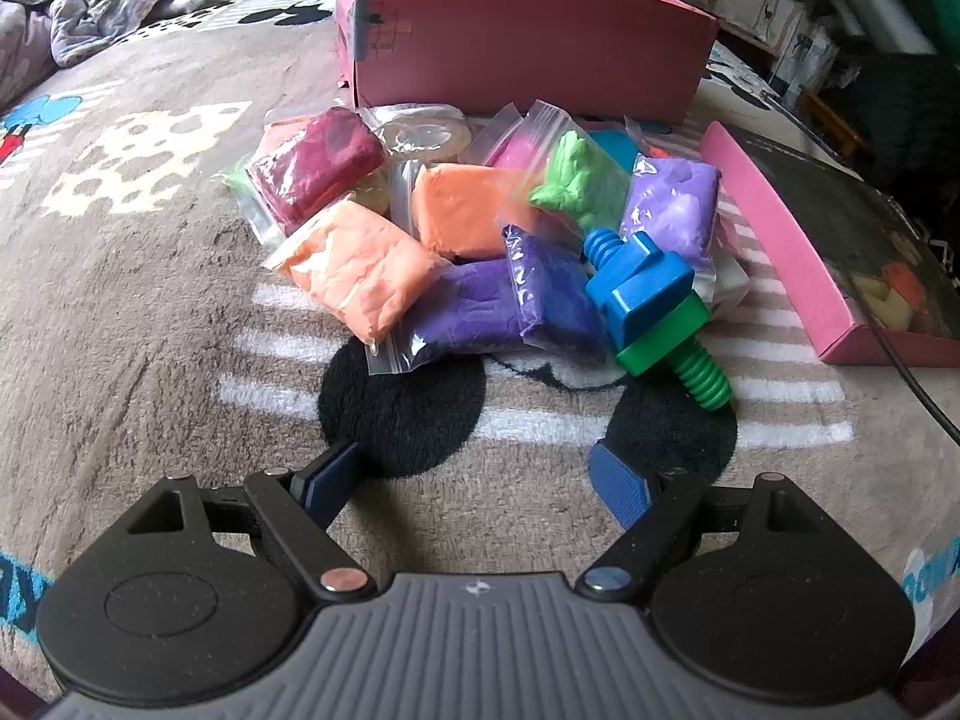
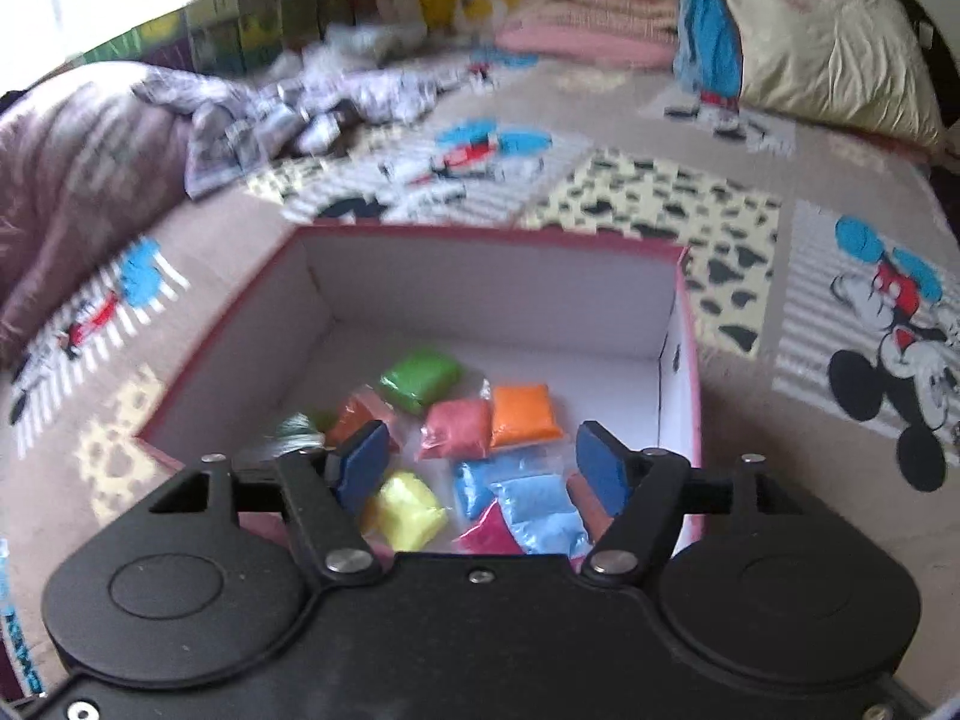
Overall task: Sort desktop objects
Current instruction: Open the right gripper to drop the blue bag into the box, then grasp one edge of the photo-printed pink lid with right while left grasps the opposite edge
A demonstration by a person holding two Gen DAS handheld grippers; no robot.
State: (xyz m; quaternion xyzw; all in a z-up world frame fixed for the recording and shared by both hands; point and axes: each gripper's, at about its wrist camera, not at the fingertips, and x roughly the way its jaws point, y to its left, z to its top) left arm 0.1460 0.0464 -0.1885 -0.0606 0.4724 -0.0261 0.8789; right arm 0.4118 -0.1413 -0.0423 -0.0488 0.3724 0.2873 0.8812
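Note:
In the left wrist view a pile of bagged clay lies on the blanket: a peach bag point(image 1: 360, 267), an orange bag point(image 1: 462, 216), purple bags point(image 1: 480, 312), a maroon bag point(image 1: 315, 165), a green piece point(image 1: 573, 180). A blue and green toy bolt point(image 1: 651, 306) leans on the pile's right. My left gripper point(image 1: 480, 480) is open and empty, just short of the pile. In the right wrist view my right gripper point(image 2: 483, 468) is open and empty above the pink box point(image 2: 684, 360), which holds several clay bags, such as a yellow one point(image 2: 408, 510) and an orange one point(image 2: 525, 414).
The pink box point(image 1: 510, 42) stands behind the pile in the left wrist view. A pink lid point(image 1: 774, 240) with pieces in it lies to the right, with a black cable point(image 1: 912, 384) over it. Crumpled bedding point(image 2: 270, 114) and a pillow point(image 2: 828, 54) lie farther off.

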